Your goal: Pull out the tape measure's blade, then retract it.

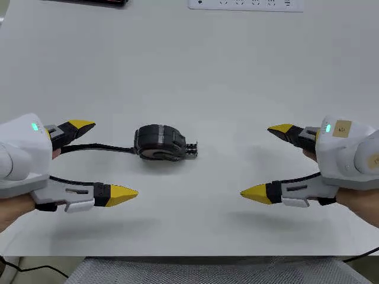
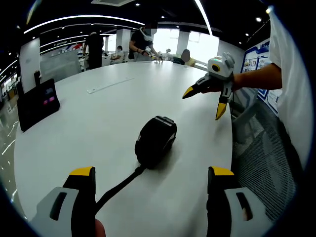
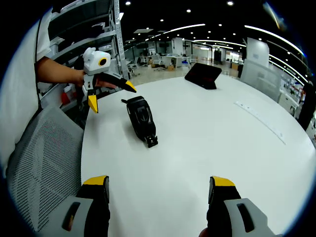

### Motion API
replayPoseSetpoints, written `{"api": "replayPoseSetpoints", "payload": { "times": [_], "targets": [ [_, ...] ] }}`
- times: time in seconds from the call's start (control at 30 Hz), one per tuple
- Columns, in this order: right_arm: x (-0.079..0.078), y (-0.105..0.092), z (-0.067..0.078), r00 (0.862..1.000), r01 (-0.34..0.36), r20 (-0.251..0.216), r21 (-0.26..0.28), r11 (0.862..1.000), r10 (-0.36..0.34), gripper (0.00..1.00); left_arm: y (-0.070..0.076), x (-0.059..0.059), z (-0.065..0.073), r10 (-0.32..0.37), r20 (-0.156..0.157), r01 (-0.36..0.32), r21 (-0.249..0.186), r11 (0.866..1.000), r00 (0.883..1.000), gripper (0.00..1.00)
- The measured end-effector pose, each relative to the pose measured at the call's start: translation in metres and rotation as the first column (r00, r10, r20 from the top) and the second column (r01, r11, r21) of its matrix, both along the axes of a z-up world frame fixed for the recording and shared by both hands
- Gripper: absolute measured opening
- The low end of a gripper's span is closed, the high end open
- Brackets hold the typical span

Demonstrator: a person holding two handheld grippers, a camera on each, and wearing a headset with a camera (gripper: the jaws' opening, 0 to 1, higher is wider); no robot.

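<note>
**Tape measure lies between two open grippers, blade not yet out**

The tape measure (image 1: 159,142) lies on its side near the middle of the white surface (image 1: 225,71). Nothing touches it. In the head view it is between the two grippers, a little nearer to the left gripper (image 1: 115,158) than to the right gripper (image 1: 255,161). Both grippers have their jaws spread wide and hold nothing. Their yellow tips point inward, toward the tape measure.

The small hook (image 1: 190,149) at the end of the blade sits at the mouth of the case and faces the right gripper. A black strap (image 1: 98,147) runs from the other end of the case toward the left gripper. We see no blade pulled out, so we judge that the task has not begun.

We expect the case to be hard, compact and rather heavy for its size, so it should not bend under the jaws. It may slide on the smooth surface if only the hook is pulled. The blade is probably thin, springy metal that wants to run back fast.

We would therefore close the left jaws across the two flat sides of the case. The right jaws should pinch the hook itself, which is small and needs a careful aim. The strap is soft and is not a good place to hold.
</note>
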State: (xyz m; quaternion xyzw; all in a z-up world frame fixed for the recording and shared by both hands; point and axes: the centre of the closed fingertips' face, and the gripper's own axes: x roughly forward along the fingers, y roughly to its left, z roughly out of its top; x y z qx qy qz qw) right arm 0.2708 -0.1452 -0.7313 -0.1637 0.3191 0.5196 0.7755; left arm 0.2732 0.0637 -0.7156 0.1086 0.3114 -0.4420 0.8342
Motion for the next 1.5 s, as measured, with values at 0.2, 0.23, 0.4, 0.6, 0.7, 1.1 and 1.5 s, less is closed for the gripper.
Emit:
{"api": "replayPoseSetpoints", "payload": {
  "times": [0.2, 0.23, 0.4, 0.6, 0.7, 1.1, 1.5],
  "targets": [
    [0.004, 0.005, -0.001, 1.000, -0.031, 0.003, -0.008, 0.999, 0.031, 0.82, -0.006, 0.005, -0.001, -0.032, 0.000, 0.032, 0.015, 0.999, 0.999, 0.91],
    [0.004, 0.006, -0.001, 0.999, -0.037, 0.005, -0.012, 0.999, 0.037, 0.82, -0.007, 0.006, -0.002, -0.038, 0.001, 0.038, 0.018, 0.999, 0.999, 0.91],
    [0.006, 0.009, -0.002, 0.998, -0.066, 0.008, -0.029, 0.997, 0.067, 0.81, -0.012, 0.008, -0.005, -0.068, 0.000, 0.068, 0.040, 0.997, 0.998, 0.90],
    [0.009, 0.012, -0.003, 0.996, -0.086, 0.009, -0.040, 0.995, 0.087, 0.81, -0.015, 0.013, -0.007, -0.085, -0.006, 0.085, 0.062, 0.994, 0.996, 0.89],
    [0.010, 0.014, -0.004, 0.995, -0.097, 0.007, -0.043, 0.994, 0.098, 0.81, -0.015, 0.016, -0.008, -0.100, -0.013, 0.100, 0.075, 0.992, 0.995, 0.87],
    [0.013, 0.022, -0.006, 0.990, -0.140, 0.003, -0.063, 0.988, 0.141, 0.80, -0.021, 0.023, -0.012, -0.145, -0.036, 0.148, 0.124, 0.981, 0.989, 0.75],
    [0.017, 0.031, -0.007, 0.987, -0.163, 0.001, -0.062, 0.985, 0.163, 0.78, -0.024, 0.028, -0.017, -0.167, -0.059, 0.174, 0.158, 0.972, 0.984, 0.61]
  ]
}}
